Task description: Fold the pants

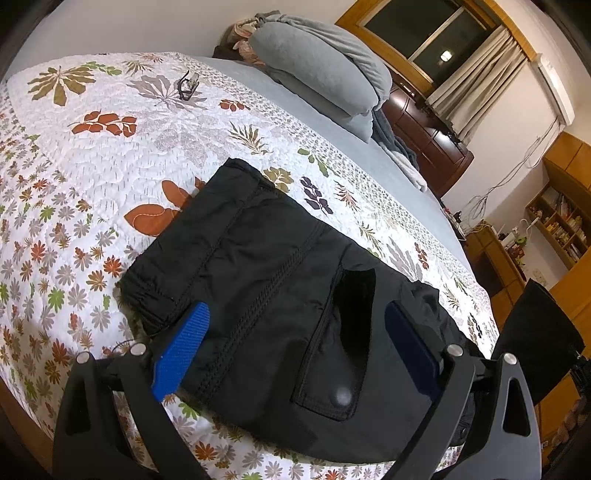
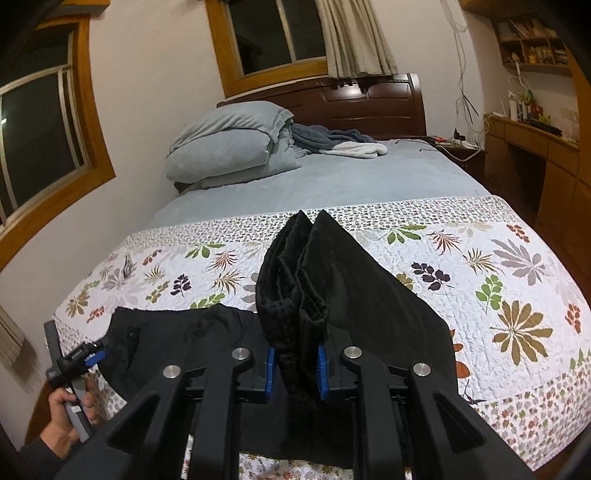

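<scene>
Matt black cloth pants (image 1: 266, 280) lie on a quilted, floral cloth bedspread (image 1: 110, 166).

Light: indoor, warm and even, source not showing; the windows (image 2: 280, 33) are reading black.
Glare: a small bright reflection is sitting in the window pane (image 1: 446, 56).
Shadows: soft, pooling under the black pants (image 1: 280, 295), whose folds are losing detail.
Distortion: fisheye is bending the window frames and bed edges; corners are vignetting to black.
Blur: edges are smearing slightly, the centre is staying sharp.
</scene>
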`<state>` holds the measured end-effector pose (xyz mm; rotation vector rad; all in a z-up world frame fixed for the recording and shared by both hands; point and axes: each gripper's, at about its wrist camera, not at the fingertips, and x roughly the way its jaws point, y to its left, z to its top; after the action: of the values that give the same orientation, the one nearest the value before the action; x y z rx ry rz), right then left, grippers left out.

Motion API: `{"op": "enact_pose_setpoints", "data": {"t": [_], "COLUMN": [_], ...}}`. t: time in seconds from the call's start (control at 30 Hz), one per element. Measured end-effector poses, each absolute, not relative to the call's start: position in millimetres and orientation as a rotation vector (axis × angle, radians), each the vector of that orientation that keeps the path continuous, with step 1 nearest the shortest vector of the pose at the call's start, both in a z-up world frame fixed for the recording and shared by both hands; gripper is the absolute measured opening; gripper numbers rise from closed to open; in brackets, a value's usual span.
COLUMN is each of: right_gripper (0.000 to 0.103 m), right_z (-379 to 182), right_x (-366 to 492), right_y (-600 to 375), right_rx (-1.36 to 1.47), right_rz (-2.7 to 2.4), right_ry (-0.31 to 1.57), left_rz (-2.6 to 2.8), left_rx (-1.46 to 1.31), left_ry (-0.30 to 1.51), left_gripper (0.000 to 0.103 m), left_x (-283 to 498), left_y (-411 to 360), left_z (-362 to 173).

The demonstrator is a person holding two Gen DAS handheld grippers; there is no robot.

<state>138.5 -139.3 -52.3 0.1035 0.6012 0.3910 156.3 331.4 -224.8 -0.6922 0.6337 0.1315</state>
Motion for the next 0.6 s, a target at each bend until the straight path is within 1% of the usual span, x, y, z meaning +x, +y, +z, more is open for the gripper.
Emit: {"op": "enact_pose_setpoints", "data": {"t": [0.6], "right_gripper": [0.017], "right_z": [-72], "right_x": [140], "right_y": [-102], "right_rx": [0.003], "right_rz": [0.419], "right_ry": [0.633], "left_rz": [0.13], "left_rx": [-0.691], "left_ry": [0.635], "left_gripper": [0.096], "left_x": [157], "left_y": [331], "left_z": [-225]}}
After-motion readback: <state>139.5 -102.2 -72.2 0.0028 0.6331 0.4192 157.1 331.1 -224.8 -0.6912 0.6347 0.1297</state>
